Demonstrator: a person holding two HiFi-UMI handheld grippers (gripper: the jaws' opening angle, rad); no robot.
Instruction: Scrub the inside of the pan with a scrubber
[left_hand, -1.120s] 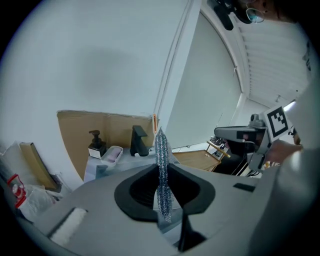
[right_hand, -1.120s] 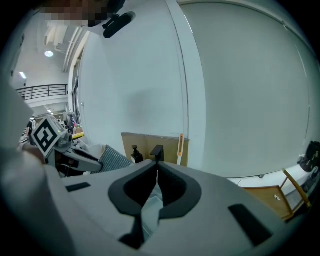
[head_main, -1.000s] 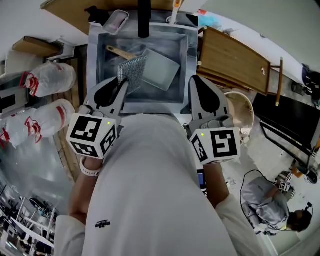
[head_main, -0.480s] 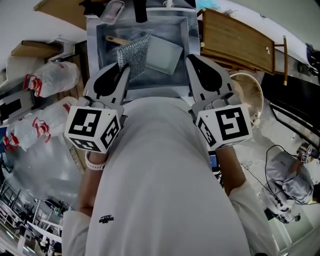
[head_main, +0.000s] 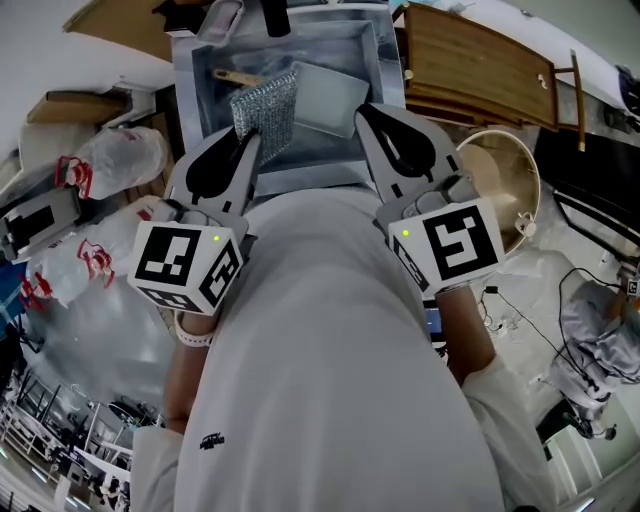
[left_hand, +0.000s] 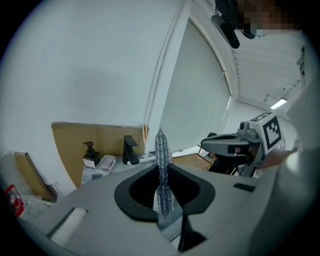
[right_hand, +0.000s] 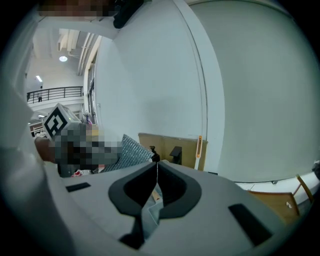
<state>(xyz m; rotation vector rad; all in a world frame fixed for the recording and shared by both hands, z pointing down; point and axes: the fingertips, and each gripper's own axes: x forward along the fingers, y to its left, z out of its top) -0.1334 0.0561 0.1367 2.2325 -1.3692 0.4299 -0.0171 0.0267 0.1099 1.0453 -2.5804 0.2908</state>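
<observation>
**Left gripper clamped on scrubber; right gripper closed and empty**

1. Left gripper. The jaws are pressed together on the lower edge of the scrubber, a flat pad of silver metal mesh. In the left gripper view the pad stands upright and edge-on between the jaw tips, and most of it projects beyond them.

2. Right gripper. The jaws are fully together, tip touching tip, with nothing between them. It is held level with the left gripper, to the right of the scrubber and not touching it.

3. Pan. A pale, square pan lies tilted inside the steel sink, toward the right side of the basin. Its wooden handle points to the left – the far end of the scrubber overlaps the handle's inner end in the head view. The left gripper view shows the mesh rising in front of the wall, so the pad is held up in the air, apart from the pan.

4. Surroundings. A black faucet stands at the far rim of the sink, with a soap dish just beside it. A wooden rack lies to the right of the sink, and a round tub sits below the rack. Knotted plastic bags lie to the left.
</observation>
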